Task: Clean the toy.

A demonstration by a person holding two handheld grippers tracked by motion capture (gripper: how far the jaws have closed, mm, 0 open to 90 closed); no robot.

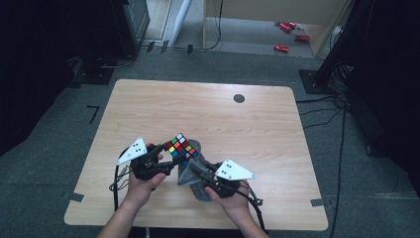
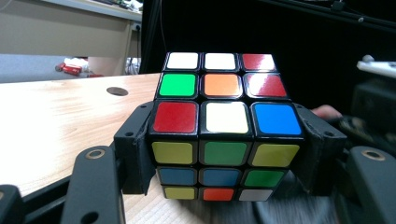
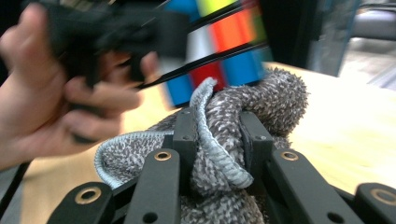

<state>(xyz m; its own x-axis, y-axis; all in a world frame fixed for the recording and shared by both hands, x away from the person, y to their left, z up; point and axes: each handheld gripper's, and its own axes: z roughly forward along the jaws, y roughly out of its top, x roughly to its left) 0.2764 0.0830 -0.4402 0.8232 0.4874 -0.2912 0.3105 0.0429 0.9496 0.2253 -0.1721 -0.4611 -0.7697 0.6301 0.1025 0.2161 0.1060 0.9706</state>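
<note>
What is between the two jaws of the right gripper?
A bunched fold of the grey cloth, pinched by the right gripper, seen in the right gripper view.

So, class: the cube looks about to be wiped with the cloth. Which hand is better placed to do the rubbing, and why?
The right. The right gripper is clamped on the grey cloth, bunched just beside the cube. The left gripper is shut on the cube, so it can only steady it.

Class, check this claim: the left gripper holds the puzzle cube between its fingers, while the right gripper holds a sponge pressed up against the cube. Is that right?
Not quite. The left gripper does hold the cube, but the right gripper holds a grey cloth, not a sponge. The right gripper view shows its fuzzy weave and stitched edge bunched between the fingers, up against the cube.
</note>
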